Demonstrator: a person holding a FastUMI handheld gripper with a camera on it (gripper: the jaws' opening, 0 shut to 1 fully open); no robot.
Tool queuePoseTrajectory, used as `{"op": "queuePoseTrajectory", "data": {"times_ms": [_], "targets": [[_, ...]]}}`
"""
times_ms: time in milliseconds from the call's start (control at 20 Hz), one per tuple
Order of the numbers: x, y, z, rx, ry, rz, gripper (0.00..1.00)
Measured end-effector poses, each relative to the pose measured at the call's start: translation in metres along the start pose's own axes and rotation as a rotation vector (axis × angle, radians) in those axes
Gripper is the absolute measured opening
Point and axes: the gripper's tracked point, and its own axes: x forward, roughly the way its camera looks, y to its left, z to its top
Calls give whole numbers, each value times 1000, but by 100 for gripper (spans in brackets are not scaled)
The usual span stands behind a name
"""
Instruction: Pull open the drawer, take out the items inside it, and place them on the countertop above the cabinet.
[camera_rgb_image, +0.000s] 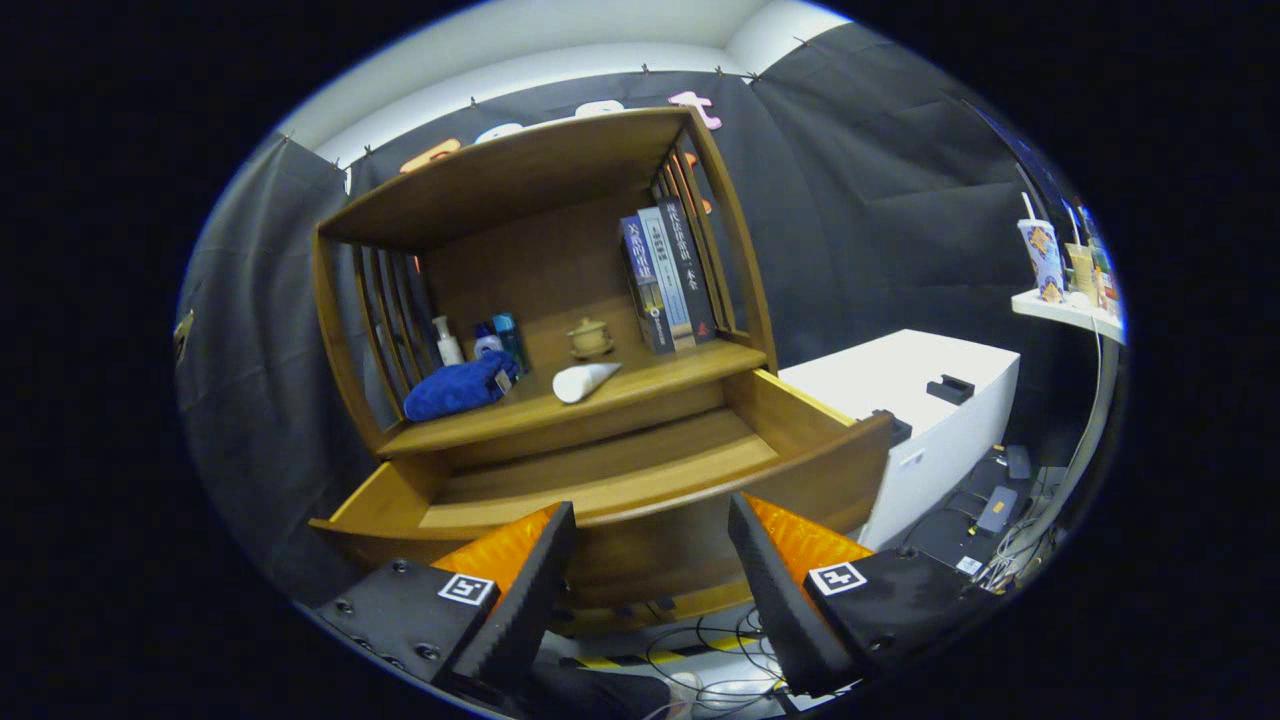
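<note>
My tongs (650, 560) are wide open, holding nothing, at the front of the pulled-out drawer (640, 470). Blue pouch (458, 387) and white cone (583, 380) lie on the counter (690, 372) at 12 o'clock.

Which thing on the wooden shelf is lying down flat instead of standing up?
The white cone, lying on its side beside the blue cloth. The books and bottles stand upright.

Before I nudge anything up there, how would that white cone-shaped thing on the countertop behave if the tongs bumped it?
The white cone lies on its side near the countertop edge, so it would probably roll in an arc. It looks smooth, perhaps slippery. The tongs are open, below the drawer.
</note>
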Motion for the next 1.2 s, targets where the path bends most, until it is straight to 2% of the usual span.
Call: {"op": "queuePoseTrajectory", "data": {"times_ms": [200, 300, 350, 450, 550, 850, 1200], "targets": [[14, 4, -19, -33, 42, -23, 98], [27, 19, -18, -31, 60, 1, 99], [28, 17, -14, -68, 51, -16, 98], [41, 11, -5, -113, 39, -35, 92], [52, 17, -1, -101, 32, -32, 93], [114, 29, 14, -90, 28, -9, 95], [176, 41, 30, -126, 47, -30, 95]]}}
